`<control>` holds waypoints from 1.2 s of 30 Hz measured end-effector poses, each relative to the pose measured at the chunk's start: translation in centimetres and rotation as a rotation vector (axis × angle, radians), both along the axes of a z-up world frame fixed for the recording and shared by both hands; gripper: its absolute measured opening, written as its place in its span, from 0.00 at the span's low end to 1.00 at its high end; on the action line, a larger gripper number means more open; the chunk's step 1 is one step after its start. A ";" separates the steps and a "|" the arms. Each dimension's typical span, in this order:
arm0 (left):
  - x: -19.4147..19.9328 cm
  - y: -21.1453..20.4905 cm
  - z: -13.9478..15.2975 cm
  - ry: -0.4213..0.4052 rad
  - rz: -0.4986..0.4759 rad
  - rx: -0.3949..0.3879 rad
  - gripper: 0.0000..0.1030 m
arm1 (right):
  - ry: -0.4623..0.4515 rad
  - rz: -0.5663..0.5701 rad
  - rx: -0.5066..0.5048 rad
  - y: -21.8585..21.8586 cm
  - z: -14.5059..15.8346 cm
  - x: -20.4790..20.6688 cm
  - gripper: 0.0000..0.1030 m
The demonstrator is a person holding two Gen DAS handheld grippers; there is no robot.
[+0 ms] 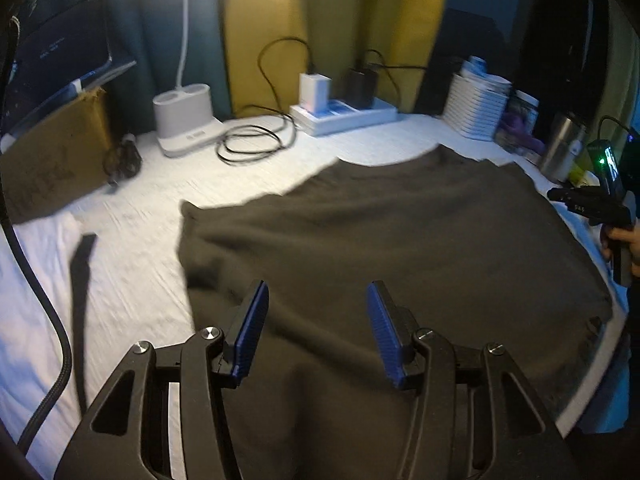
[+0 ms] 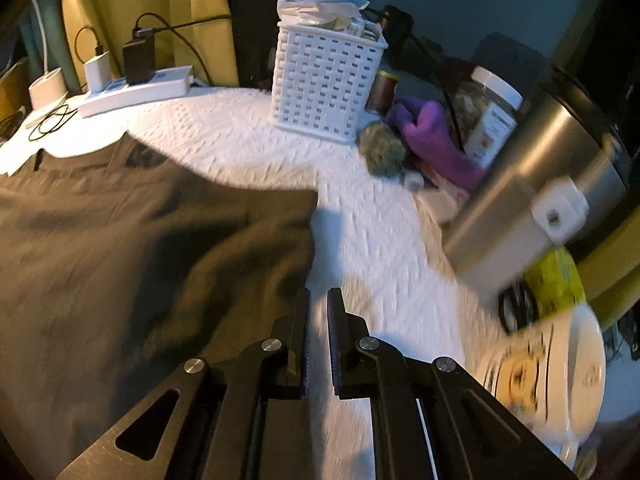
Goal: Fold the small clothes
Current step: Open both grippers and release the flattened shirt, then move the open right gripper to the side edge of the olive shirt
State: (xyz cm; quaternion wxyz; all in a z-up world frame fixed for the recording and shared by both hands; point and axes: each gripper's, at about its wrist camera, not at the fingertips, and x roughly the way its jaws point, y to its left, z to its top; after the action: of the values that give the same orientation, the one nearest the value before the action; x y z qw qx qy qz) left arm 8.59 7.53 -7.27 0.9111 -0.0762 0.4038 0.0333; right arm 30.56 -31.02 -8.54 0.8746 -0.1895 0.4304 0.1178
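Observation:
A dark olive-grey garment (image 1: 400,240) lies spread flat on the white textured cover (image 1: 132,240). My left gripper (image 1: 318,286) hovers over the garment's near left part, open, with only the cloth below showing between its blue pads (image 1: 250,328). In the right wrist view the same garment (image 2: 140,240) fills the left side. My right gripper (image 2: 319,294) is shut with nothing in it, and stands just past the garment's right edge over the white cover (image 2: 360,240). A hand (image 1: 628,240) holding that right gripper shows at the far right of the left wrist view.
Along the back stand a power strip (image 1: 344,114) with chargers, a white lamp base (image 1: 184,120), a coiled cable (image 1: 256,140) and a cardboard box (image 1: 52,152). On the right are a white basket (image 2: 324,80), a purple cloth (image 2: 436,140), a jar (image 2: 492,120), a steel tumbler (image 2: 540,176) and a mug (image 2: 540,380).

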 end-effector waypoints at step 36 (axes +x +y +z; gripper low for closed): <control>-7.6 -0.1 -1.1 -0.018 -0.041 -0.125 0.50 | 0.129 -0.197 0.377 -1.4 -1.0 -22.9 1.00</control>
State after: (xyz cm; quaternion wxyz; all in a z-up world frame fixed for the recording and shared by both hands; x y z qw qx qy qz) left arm 0.98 7.45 -8.34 0.9086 -0.1249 0.3983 -0.0111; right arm 7.71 -32.46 -9.57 0.8724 0.0285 0.4724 0.1219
